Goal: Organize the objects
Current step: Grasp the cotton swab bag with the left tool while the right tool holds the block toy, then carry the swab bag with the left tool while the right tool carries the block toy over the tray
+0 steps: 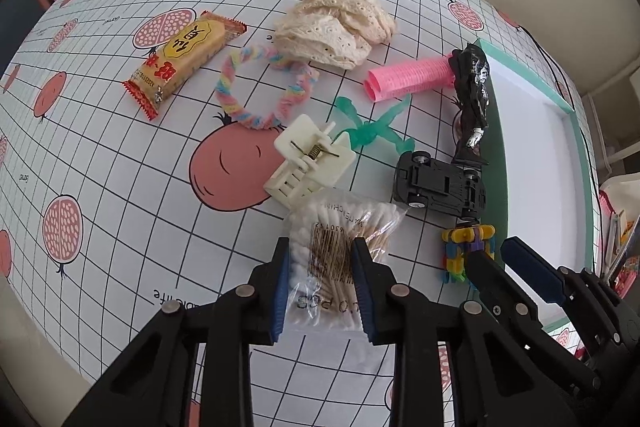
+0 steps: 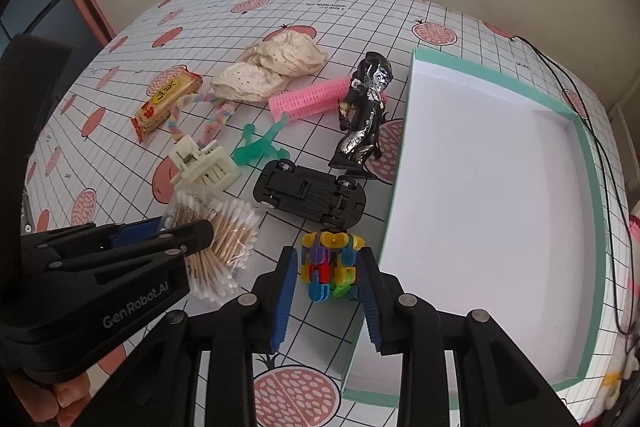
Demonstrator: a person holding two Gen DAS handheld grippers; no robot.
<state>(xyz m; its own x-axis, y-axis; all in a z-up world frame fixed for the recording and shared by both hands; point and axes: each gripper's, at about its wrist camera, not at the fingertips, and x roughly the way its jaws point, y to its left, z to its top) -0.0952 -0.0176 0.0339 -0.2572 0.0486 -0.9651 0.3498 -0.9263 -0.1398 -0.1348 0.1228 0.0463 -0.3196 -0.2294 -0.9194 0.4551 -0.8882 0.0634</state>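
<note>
Pomegranate tablecloth [image 1: 120,187], left gripper [image 1: 322,259] parted around swab bag [image 1: 340,227], right gripper [image 2: 330,269] parted around block toy [image 2: 330,263].

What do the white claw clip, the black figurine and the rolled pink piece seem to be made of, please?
White claw clip: matte cream plastic, it seems, with a bare metal coil spring at the hinge. Black figurine: glossy, probably plastic with silvery paint or foil, given the bright reflections. Rolled pink piece: thin ribbed or gridded sheet, likely plastic; hard to confirm.

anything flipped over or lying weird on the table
Yes: the black toy car lies upside down beside the box, its underside and wheels facing up. The black figurine next to it stands upright. Nothing looks spilled or broken.
</note>
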